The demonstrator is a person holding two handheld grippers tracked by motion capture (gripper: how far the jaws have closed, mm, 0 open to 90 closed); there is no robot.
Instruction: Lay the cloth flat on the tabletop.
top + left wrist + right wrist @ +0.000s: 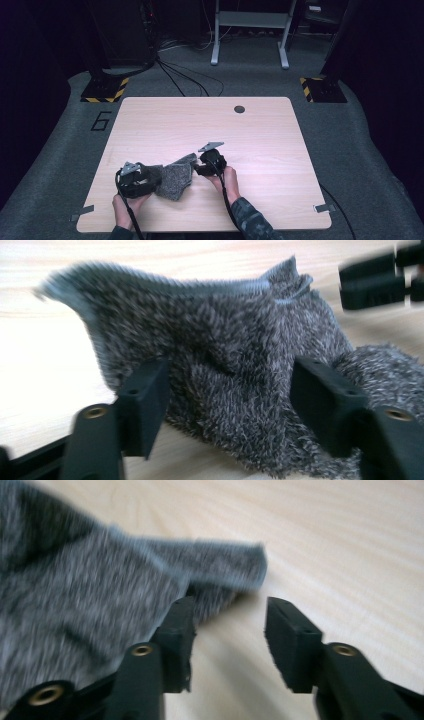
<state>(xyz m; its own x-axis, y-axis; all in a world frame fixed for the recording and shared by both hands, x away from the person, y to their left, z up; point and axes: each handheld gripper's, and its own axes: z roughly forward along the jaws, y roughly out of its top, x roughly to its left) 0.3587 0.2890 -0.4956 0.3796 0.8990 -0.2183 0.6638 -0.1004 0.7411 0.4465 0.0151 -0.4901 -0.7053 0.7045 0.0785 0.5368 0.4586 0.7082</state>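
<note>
on the wooden table (260, 145) one grey cloth (175, 177) lies between the left gripper's (227, 405) parted jaws, at ten o'clock of the right gripper's (227, 630) parted, empty jaws.

The left gripper (227, 407) has its 2 black jaws standing apart, with a grey fuzzy cloth (225, 350) bunched between and beyond them on the pale wooden table (45, 365). Neither pad presses the cloth. Beyond the right-hand jaw, at the upper corner, the other gripper's black jaws (380, 277) show, blurred.
</note>
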